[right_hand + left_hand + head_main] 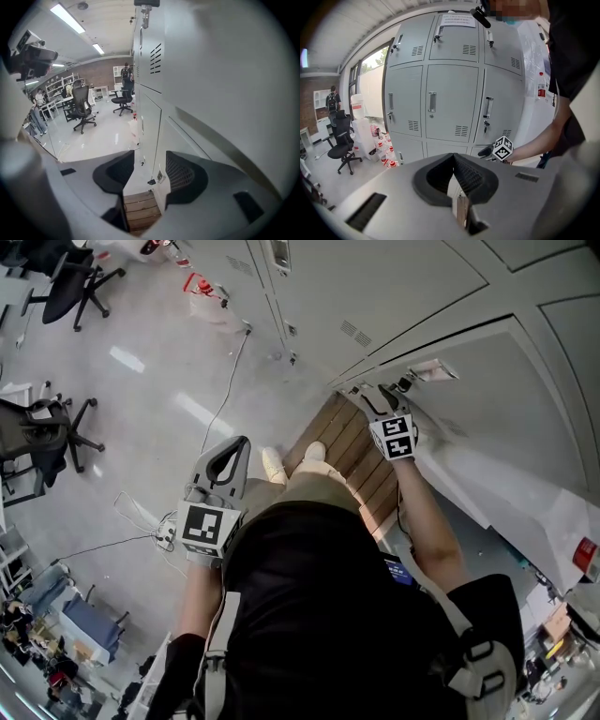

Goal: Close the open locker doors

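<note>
A bank of grey lockers [450, 93] fills the left gripper view; the ones I see there are closed. Low at its right end, one grey locker door [469, 399] stands slightly ajar. My right gripper [373, 395] is at that door's free edge. In the right gripper view its jaws [145, 171] stand open; the door's edge and small latch [157, 177] sit in the gap, close to the right pad [183, 176] and clear of the left one. My left gripper [230, 451] hangs back from the lockers, its jaws [453, 159] shut on nothing.
A wooden slat platform [342, 451] lies on the floor below the door. White sheeting [506, 493] covers things to the right. Office chairs [70, 282] and cables [141, 521] are on the floor to the left. Red-and-white bottles [384, 150] stand by the lockers' left end.
</note>
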The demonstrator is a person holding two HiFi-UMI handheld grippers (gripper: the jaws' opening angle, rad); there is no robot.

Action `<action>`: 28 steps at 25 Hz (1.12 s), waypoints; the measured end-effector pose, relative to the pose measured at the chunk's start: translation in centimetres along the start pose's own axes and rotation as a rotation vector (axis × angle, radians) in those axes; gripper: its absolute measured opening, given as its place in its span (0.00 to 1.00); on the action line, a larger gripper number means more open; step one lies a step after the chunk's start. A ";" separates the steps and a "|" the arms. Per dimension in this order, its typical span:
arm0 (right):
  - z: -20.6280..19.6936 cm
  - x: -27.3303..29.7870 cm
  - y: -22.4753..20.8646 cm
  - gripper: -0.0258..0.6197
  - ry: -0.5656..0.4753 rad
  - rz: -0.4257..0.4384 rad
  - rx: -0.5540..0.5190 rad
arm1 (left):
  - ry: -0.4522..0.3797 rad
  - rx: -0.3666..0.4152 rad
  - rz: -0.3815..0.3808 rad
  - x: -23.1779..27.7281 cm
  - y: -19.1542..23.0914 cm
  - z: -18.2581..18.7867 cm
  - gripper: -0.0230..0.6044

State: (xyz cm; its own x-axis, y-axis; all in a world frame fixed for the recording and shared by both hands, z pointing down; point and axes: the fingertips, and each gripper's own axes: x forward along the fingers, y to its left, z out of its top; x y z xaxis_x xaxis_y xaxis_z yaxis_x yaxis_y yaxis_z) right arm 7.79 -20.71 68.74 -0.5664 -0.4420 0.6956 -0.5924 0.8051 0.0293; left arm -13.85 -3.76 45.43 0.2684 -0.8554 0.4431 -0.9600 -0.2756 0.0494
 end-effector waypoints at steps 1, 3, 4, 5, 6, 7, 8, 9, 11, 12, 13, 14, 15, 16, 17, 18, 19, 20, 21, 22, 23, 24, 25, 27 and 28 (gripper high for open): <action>0.0 0.1 -0.2 0.36 0.001 -0.004 -0.001 | 0.000 -0.002 0.004 -0.1 0.1 -0.1 0.05; 0.0 0.3 -0.5 0.36 0.004 -0.012 -0.003 | 0.000 -0.005 0.010 -0.3 0.2 -0.2 0.05; 0.0 0.3 -0.6 0.37 0.007 -0.016 -0.004 | 0.000 -0.008 0.013 -0.4 0.3 -0.2 0.05; 0.0 0.3 -0.7 0.37 0.012 -0.019 -0.007 | 0.001 -0.010 0.015 -0.6 0.3 -0.3 0.05; -0.1 0.3 -0.7 0.37 0.016 -0.021 -0.008 | 0.001 -0.012 0.017 -0.7 0.4 -0.4 0.05; -0.1 0.3 -0.6 0.37 0.018 -0.022 -0.007 | 0.000 -0.015 0.019 -0.8 0.5 -0.5 0.05; -0.2 0.4 -0.6 0.38 0.020 -0.023 -0.002 | 0.000 -0.016 0.020 -0.9 0.5 -0.5 0.05; -0.3 0.3 -0.5 0.38 0.020 -0.024 0.006 | 0.000 -0.017 0.020 -1.0 0.5 -0.6 0.05; -0.3 0.2 -0.3 0.38 0.020 -0.026 0.021 | -0.002 -0.016 0.017 -1.2 0.6 -0.7 0.05; -0.3 0.0 -0.1 0.38 0.019 -0.027 0.026 | -0.003 -0.016 0.016 -1.3 0.7 -0.7 0.05; -0.3 -0.1 0.1 0.38 0.018 -0.028 0.029 | -0.004 -0.015 0.014 -1.4 0.7 -0.7 0.05; -0.3 -0.3 0.4 0.38 0.016 -0.030 0.031 | -0.005 -0.014 0.011 -1.4 0.8 -0.7 0.05; -0.2 -0.4 0.6 0.38 0.014 -0.031 0.034 | -0.007 -0.013 0.008 -1.5 0.9 -0.7 0.05; -0.1 -0.6 0.9 0.38 0.011 -0.032 0.036 | -0.008 -0.011 0.004 -1.6 1.0 -0.7 0.05; 0.0 -0.8 1.2 0.37 0.007 -0.032 0.039 | -0.010 -0.009 0.000 -1.7 1.0 -0.7 0.05; 0.2 -1.1 1.6 0.37 0.001 -0.032 0.042 | -0.012 -0.008 -0.006 -1.7 1.0 -0.7 0.05; 0.4 -1.4 1.9 0.37 -0.005 -0.031 0.046 | -0.016 -0.007 -0.013 -1.7 1.1 -0.7 0.05; 0.6 -1.7 2.3 0.37 -0.013 -0.030 0.050 | -0.021 -0.007 -0.022 -1.7 1.1 -0.6 0.05; 0.9 -2.1 2.7 0.37 -0.021 -0.029 0.056 | -0.027 -0.007 -0.032 -1.6 1.1 -0.4 0.05; 1.3 -2.6 3.0 0.37 -0.031 -0.027 0.063 | -0.034 -0.006 -0.043 -1.5 1.1 -0.3 0.05; 1.7 -3.1 3.4 0.37 -0.041 -0.024 0.071 | -0.041 -0.003 -0.054 -1.4 1.0 -0.1 0.05; 2.2 -3.6 3.9 0.37 -0.051 -0.020 0.079 | -0.048 0.001 -0.064 -1.3 1.0 0.1 0.05; 2.8 -4.1 4.3 0.37 -0.063 -0.017 0.086 | -0.054 0.006 -0.075 -1.2 1.0 0.4 0.05; 4.1 -5.4 5.1 0.36 -0.094 -0.018 0.094 | -0.067 0.013 -0.096 -1.0 1.0 0.8 0.05; 4.8 -6.1 5.4 0.36 -0.112 -0.020 0.098 | -0.073 0.016 -0.106 -0.9 1.0 1.0 0.05</action>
State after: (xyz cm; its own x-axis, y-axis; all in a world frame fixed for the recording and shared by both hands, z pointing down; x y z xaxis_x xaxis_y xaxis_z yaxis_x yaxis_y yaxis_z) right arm 5.24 -15.58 61.23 -0.6111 -0.5034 0.6109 -0.6541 0.7558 -0.0316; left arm -14.94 -3.74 44.16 0.3742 -0.8503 0.3702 -0.9245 -0.3730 0.0780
